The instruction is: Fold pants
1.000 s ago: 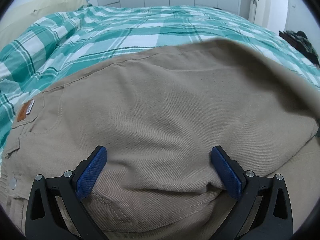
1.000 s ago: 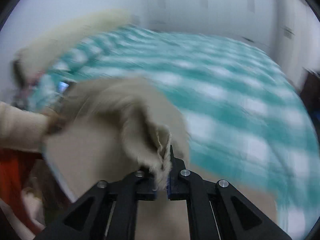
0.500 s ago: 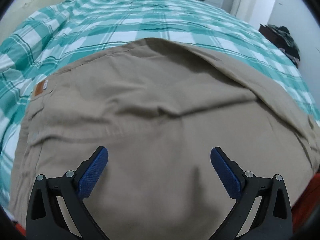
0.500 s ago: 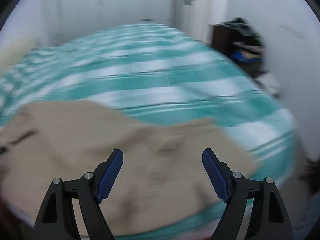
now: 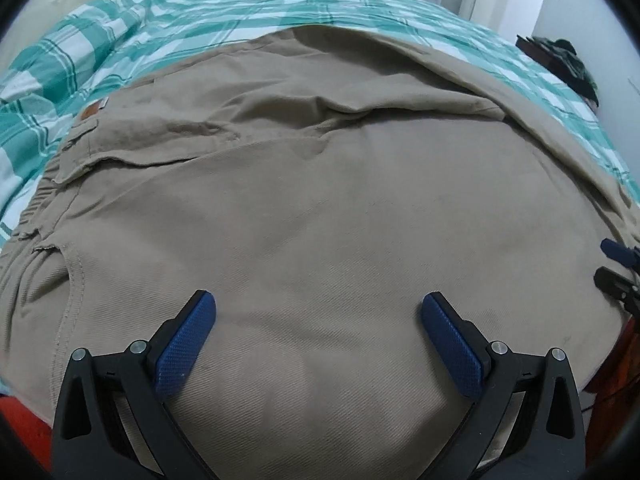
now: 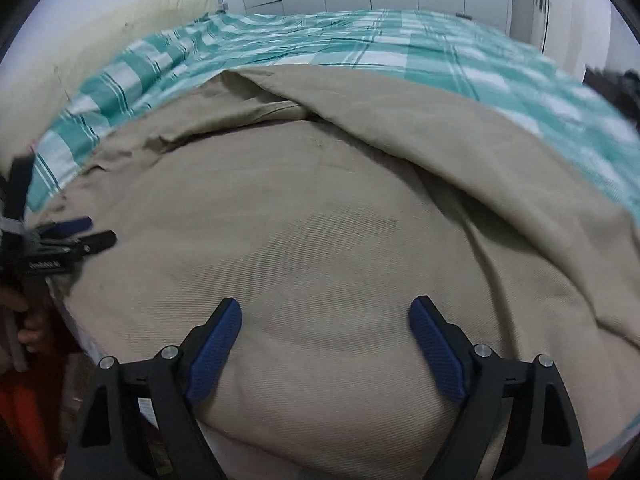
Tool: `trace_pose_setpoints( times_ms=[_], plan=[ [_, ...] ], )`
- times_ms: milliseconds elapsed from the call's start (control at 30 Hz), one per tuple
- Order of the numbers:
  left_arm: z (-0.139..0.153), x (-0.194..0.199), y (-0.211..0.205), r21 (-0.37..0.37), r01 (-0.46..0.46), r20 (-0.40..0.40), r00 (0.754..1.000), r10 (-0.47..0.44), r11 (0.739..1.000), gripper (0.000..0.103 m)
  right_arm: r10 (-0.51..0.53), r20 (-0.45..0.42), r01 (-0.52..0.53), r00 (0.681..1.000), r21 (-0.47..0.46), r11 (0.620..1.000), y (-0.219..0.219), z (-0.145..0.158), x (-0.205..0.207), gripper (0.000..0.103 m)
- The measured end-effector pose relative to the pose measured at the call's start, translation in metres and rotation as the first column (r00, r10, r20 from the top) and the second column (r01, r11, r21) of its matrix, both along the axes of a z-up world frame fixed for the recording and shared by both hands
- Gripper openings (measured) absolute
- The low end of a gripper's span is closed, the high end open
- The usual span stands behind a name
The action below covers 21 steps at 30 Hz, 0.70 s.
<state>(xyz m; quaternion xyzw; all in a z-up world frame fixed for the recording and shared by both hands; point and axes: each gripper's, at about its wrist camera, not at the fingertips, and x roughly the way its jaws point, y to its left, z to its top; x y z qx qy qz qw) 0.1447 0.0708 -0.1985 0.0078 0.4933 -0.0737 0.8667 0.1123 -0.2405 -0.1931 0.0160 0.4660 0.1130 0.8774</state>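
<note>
Tan pants point(image 5: 320, 200) lay spread across a bed point(image 5: 360, 8) with a green checked cover, one leg folded over the other, waistband to the left. The left gripper point(image 5: 318, 336) and right gripper point(image 6: 325, 340) each hovered over the cloth with jaws wide apart, holding nothing. The fabric looked like thick, soft twill: limp, likely fairly heavy, not slippery. A hem or waistband edge seemed the surest place to pinch.

Both wrist views look forward, close above the pants point(image 5: 320, 200), side by side.
</note>
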Motion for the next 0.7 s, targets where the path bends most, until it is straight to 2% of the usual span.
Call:
trace_pose_setpoints(
  times_ms=[167,700],
  plan=[
    [-0.002,-0.005,-0.003,0.022,0.013,0.005,1.0,-0.013,1.0,0.102,0.014,0.039,-0.013,0.999,-0.006,1.0,0.007,0.0,-0.004,0.088],
    [-0.004,-0.01,-0.005,0.053,0.014,0.02,1.0,-0.015,0.998,0.102,0.007,0.055,-0.006,0.998,-0.018,1.0,0.007,0.005,-0.011,0.089]
  ],
)
